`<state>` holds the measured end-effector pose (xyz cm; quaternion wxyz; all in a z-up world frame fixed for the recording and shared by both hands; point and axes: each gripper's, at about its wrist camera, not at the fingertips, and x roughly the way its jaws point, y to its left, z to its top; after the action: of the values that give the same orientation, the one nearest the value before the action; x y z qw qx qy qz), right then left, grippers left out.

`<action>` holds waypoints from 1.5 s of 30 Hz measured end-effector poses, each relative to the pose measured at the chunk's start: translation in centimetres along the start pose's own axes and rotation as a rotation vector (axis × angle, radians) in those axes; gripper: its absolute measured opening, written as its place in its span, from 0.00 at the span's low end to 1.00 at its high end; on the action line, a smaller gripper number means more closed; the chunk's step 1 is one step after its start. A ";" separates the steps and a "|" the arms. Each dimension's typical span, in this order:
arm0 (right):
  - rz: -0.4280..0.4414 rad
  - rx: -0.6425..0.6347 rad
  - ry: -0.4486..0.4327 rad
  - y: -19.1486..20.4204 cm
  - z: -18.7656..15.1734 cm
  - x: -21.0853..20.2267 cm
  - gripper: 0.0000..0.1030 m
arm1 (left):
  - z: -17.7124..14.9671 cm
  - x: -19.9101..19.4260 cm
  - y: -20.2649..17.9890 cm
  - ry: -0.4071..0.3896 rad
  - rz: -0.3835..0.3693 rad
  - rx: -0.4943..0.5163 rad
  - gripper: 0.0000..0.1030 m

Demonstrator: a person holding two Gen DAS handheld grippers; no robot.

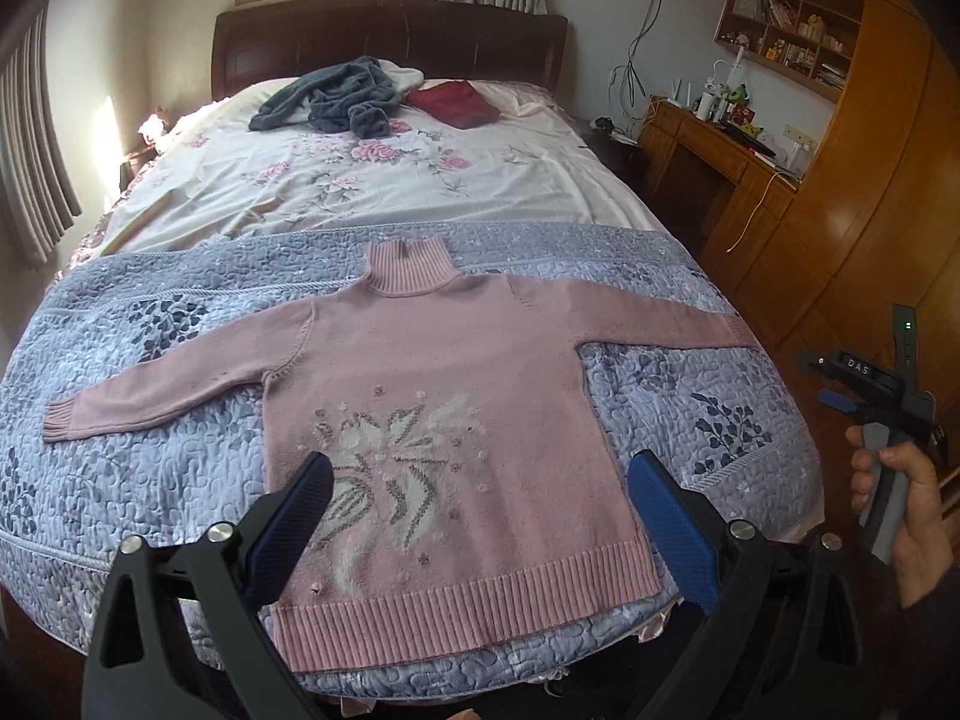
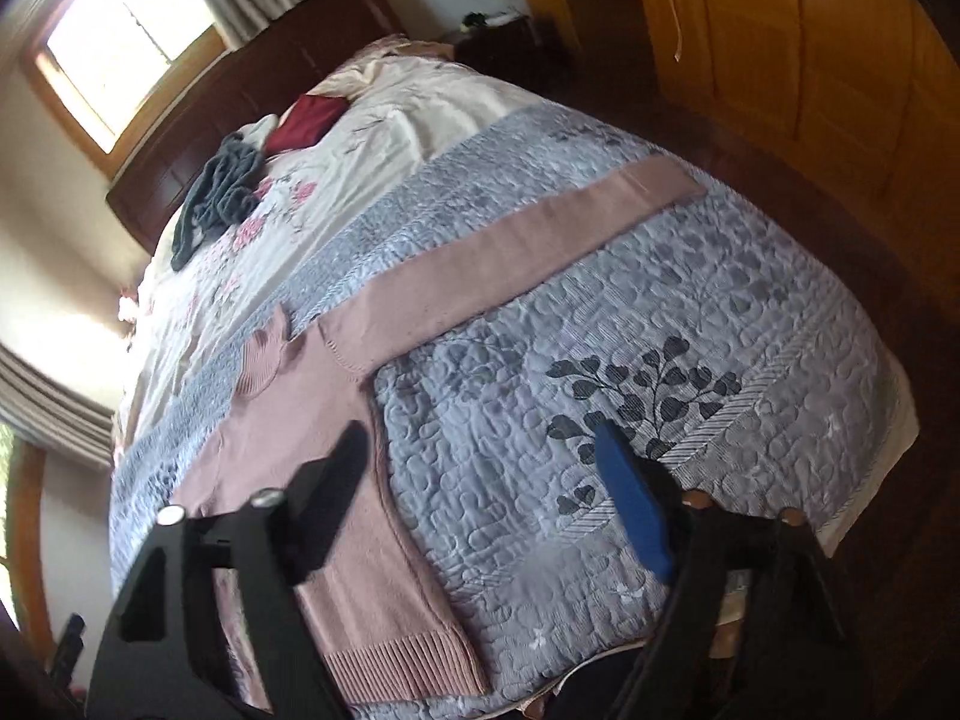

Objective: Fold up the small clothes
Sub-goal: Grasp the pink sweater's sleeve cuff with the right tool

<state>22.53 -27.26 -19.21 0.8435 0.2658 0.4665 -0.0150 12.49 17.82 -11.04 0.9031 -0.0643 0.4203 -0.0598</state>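
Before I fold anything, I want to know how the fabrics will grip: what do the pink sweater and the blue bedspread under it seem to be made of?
The pink sweater looks like a soft matte knit, wool or acrylic: ribbed collar, cuffs and hem, with a knitted-in flower motif. The blue bedspread looks like quilted woven cloth, perhaps cotton: puffy stitched pebble shapes, printed leaves, faint sheen.
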 end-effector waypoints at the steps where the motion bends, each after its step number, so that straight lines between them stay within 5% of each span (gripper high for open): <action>1: 0.037 0.069 0.022 -1.9 1.1 1.4 0.53 | 0.3 0.6 0.1 -0.001 -0.016 -0.009 0.96; 3: 0.103 0.194 0.034 -5.8 3.1 3.8 0.43 | 0.8 1.7 0.2 -0.006 -0.041 -0.032 0.96; 12: 0.338 0.682 -0.029 -19.5 11.8 13.6 0.41 | 2.5 8.6 0.9 0.073 -0.111 -0.140 0.96; 18: 0.341 0.823 -0.088 -24.5 15.7 18.4 0.41 | 2.8 12.8 2.1 0.147 -0.174 -0.240 0.96; 32: 0.277 0.800 -0.102 -26.6 20.1 23.8 0.40 | 1.9 17.4 4.2 0.227 -0.179 -0.353 0.96; 34: 0.273 0.786 -0.102 -26.2 20.5 24.1 0.37 | 1.7 17.8 4.8 0.239 -0.190 -0.392 0.96; 39: 0.238 0.711 -0.103 -24.7 21.7 23.5 0.07 | 1.2 18.2 6.5 0.257 -0.245 -0.503 0.96; 45: 0.229 0.509 -0.156 -18.4 24.1 20.1 0.05 | 1.6 17.4 7.6 0.225 -0.233 -0.489 0.96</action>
<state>47.64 -49.70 -32.96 0.7792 0.5178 0.3486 -0.0565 25.29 22.57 -24.35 0.7956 -0.3210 0.5095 -0.0665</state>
